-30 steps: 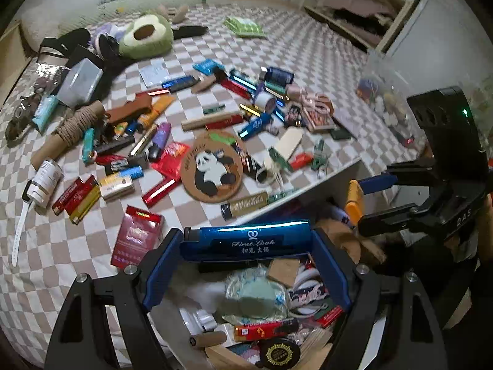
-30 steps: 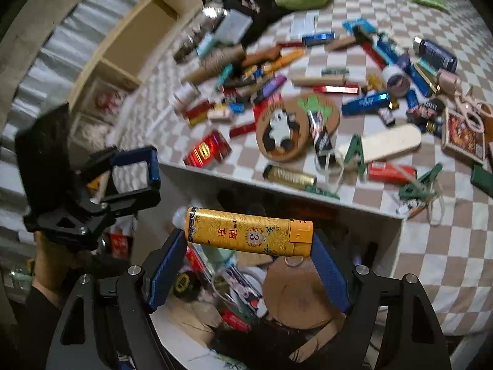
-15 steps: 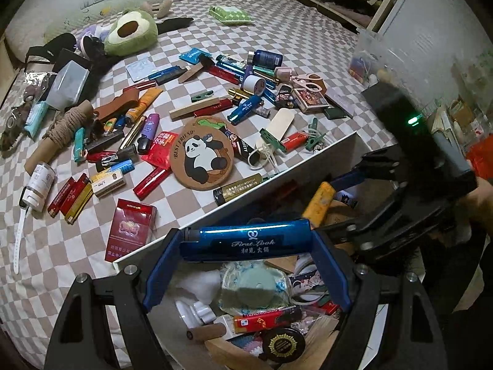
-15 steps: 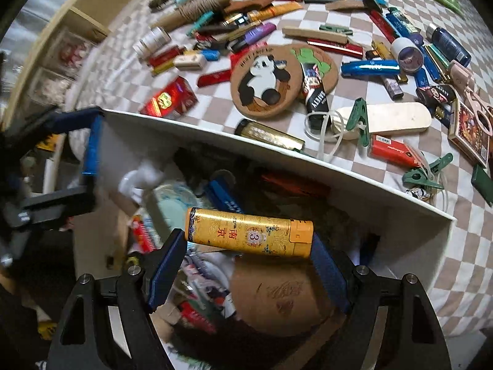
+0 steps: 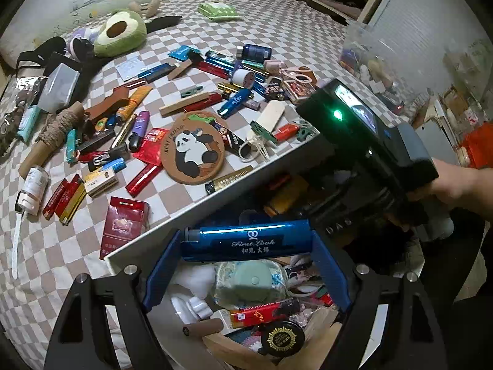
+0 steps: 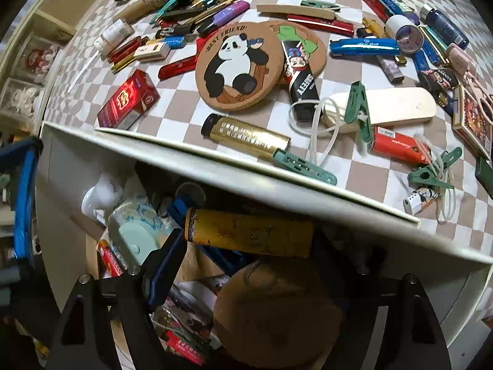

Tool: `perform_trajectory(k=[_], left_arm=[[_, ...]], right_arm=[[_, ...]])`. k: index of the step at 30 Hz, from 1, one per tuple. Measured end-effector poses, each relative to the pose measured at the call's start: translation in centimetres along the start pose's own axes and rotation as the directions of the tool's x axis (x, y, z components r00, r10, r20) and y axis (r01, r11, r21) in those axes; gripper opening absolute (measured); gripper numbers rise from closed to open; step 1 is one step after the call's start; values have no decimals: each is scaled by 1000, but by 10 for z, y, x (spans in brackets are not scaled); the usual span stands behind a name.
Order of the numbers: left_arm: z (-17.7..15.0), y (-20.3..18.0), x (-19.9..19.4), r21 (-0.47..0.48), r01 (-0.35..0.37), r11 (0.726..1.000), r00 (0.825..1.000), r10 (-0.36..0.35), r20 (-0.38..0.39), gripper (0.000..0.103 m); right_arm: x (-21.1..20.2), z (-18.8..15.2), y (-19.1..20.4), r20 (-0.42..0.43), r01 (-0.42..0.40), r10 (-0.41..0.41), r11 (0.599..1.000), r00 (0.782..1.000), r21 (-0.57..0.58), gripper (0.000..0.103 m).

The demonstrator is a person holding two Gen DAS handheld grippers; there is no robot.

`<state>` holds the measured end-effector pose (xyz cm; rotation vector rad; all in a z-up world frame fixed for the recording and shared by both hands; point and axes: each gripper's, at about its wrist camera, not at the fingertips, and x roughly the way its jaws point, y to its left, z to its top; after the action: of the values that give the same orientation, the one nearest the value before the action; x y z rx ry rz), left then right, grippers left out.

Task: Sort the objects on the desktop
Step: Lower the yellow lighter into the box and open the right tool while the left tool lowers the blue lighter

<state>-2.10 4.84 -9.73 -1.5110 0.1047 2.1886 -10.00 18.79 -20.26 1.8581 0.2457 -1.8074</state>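
A blue lighter (image 5: 246,240) marked "First Look" is clamped crosswise between the fingers of the left gripper (image 5: 246,246), hanging over a white box (image 5: 191,212) full of small items. The right gripper (image 6: 249,240) is closed on a yellow lighter (image 6: 249,232), held crosswise low inside the same box, under its near wall. Beyond the box, on a checkered cloth (image 5: 277,15), lie a round panda coaster (image 5: 192,149), a red cigarette pack (image 5: 123,225), a gold lighter (image 6: 246,138) and many more lighters.
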Motion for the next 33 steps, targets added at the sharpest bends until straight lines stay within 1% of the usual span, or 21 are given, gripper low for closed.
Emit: perform_trajectory(k=[4, 9, 13, 16, 18, 20, 23, 25, 29, 30, 33], left_arm=[[-1, -3, 1, 16, 4, 1000, 1000, -4, -5, 83], [-1, -5, 2, 29, 4, 1000, 1000, -4, -12, 83], [-2, -4, 1, 30, 3, 1000, 1000, -2, -9, 83], [-1, -2, 0, 15, 14, 1000, 1000, -14, -10, 83], [-1, 0, -1, 2, 26, 1000, 1000, -25, -12, 83], [0, 2, -1, -17, 47, 999, 999, -47, -14, 83], [1, 1, 0, -37, 80, 996, 996, -81, -28, 83], [0, -3, 2, -28, 93, 995, 995, -94, -45, 83], [-1, -19, 6, 35, 94, 995, 994, -92, -67, 83], [-2, -22, 7, 44, 98, 994, 993, -95, -71, 83], [-5, -31, 16, 55, 110, 992, 990, -104, -97, 83]], right_arm=[[1, 4, -7, 3, 22, -22, 999, 1000, 35, 81], [2, 7, -15, 7, 3, -4, 997, 1000, 73, 81], [0, 8, -18, 10, -47, 47, 994, 999, 102, 81], [-2, 8, -20, 13, -85, 85, 989, 996, 123, 84], [-4, 7, -20, 13, -113, 112, 985, 994, 129, 90], [-9, 5, -17, 16, -140, 139, 982, 990, 130, 94], [-16, 3, -15, 26, -173, 172, 976, 985, 135, 94], [-22, 2, -15, 35, -212, 210, 966, 977, 147, 94], [-36, -3, -17, 55, -282, 277, 945, 959, 165, 94], [-38, -4, -18, 59, -302, 296, 937, 953, 173, 94], [-46, -5, -25, 85, -384, 375, 896, 923, 222, 94]])
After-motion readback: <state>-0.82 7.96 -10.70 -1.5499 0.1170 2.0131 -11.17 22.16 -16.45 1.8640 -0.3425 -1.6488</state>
